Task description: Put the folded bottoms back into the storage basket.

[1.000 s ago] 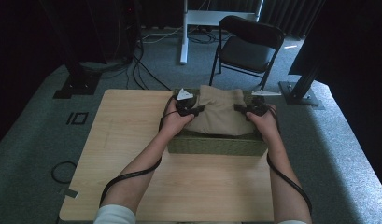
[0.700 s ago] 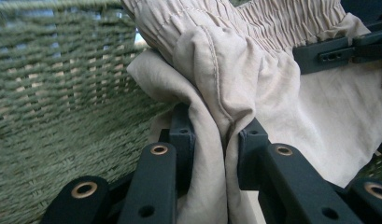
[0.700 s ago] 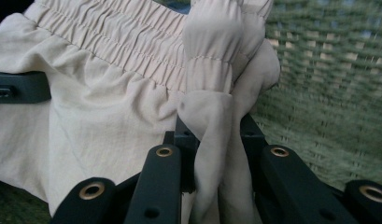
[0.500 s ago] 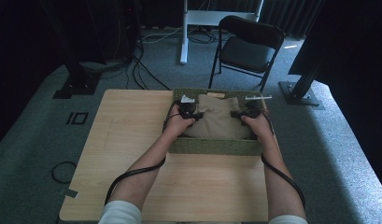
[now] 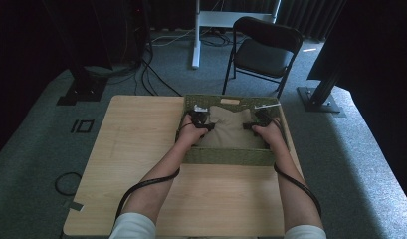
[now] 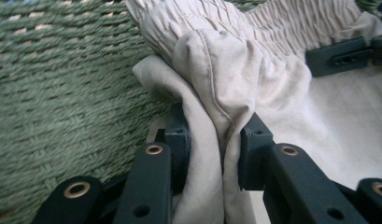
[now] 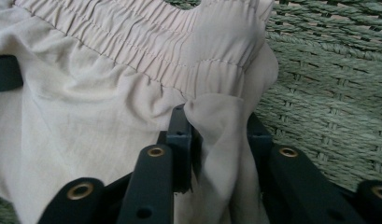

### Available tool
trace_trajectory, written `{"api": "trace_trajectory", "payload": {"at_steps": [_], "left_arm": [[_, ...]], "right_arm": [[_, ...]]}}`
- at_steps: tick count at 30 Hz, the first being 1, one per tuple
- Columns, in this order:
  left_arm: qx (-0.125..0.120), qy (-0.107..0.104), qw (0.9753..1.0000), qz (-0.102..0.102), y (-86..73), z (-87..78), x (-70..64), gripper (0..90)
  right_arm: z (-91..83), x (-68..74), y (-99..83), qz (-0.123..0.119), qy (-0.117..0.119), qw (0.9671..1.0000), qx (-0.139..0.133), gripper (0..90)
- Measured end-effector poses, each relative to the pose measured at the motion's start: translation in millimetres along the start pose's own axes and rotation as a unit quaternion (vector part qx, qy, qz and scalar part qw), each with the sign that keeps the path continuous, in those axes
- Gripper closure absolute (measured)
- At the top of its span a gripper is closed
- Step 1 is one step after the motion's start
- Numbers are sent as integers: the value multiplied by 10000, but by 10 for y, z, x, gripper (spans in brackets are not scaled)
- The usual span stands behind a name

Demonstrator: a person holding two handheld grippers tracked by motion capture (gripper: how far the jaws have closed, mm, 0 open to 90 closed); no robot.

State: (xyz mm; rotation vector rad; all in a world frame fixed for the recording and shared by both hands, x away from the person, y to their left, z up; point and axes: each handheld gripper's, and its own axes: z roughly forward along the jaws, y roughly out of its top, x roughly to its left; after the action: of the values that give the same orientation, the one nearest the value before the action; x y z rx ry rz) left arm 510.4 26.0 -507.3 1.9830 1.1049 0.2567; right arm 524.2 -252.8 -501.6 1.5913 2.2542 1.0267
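Note:
A folded beige garment (image 5: 228, 130) with a gathered elastic waistband lies inside a green woven basket (image 5: 226, 156) on the wooden table. My left gripper (image 5: 201, 121) pinches its left edge, and beige cloth (image 6: 216, 140) bunches between the black jaws in the left gripper view. My right gripper (image 5: 254, 123) holds the right edge; a fold of the cloth (image 7: 219, 140) sits between its jaws in the right gripper view. Both grippers are down inside the basket, close to its side walls (image 6: 58, 93) (image 7: 328, 93).
The wooden table (image 5: 136, 149) has bare surface left of and in front of the basket. A black folding chair (image 5: 263, 50) and a white desk leg (image 5: 196, 35) stand behind it. Black stands and cables lie on the grey carpet.
Both grippers have lowered the garment from above the basket rim down into the basket, and the hands have moved slightly toward the person.

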Motion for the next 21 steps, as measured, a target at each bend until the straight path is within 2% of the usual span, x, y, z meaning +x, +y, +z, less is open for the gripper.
{"api": "trace_trajectory", "payload": {"at_steps": [2, 4, 7, 9, 11, 13, 14, 16, 17, 18, 19, 21], "left_arm": [[96, 90, 9999, 95, -12, 17, 0, 677], [16, 127, 9999, 89, -7, 31, -6, 596], [-72, 275, 9996, 54, -1, 49, -21, 441], [-75, 329, 9994, 82, -3, 43, -11, 389], [-159, 359, 9991, 146, 10, 20, -8, 333], [-272, 447, 9984, 227, 38, -24, -8, 299], [-339, 444, 9981, 270, 50, -48, -7, 299], [-374, 430, 9982, 202, 73, -98, 0, 278], [-440, 359, 9982, 170, 85, -121, -2, 279], [-440, 359, 9982, 170, 85, -121, -2, 278], [-543, 221, 9982, 104, 113, -166, -16, 278], [-561, 147, 9983, 45, 136, -209, -36, 259]], "right_arm": [[22, 1, -7, -63, -39, 10000, 64, 665], [42, -4, -20, -61, -113, 9998, 138, 606], [59, -18, -33, 9, -208, 9998, 81, 448], [45, -21, -24, 18, -335, 9994, -17, 355], [23, -21, -17, -183, -552, 9983, -8, 304], [-18, -27, -5, -306, -586, 9978, -98, 288], [-47, -29, 3, -315, -571, 9977, -166, 266], [-110, -30, 30, -451, -520, 9970, -367, 230], [-142, -23, 44, -499, -547, 9962, -449, 224], [-142, -23, 44, -499, -547, 9962, -449, 224], [-173, -10, 58, -521, -612, 9954, -523, 216], [-261, 28, 94, -430, -511, 9962, -559, 186]]}}
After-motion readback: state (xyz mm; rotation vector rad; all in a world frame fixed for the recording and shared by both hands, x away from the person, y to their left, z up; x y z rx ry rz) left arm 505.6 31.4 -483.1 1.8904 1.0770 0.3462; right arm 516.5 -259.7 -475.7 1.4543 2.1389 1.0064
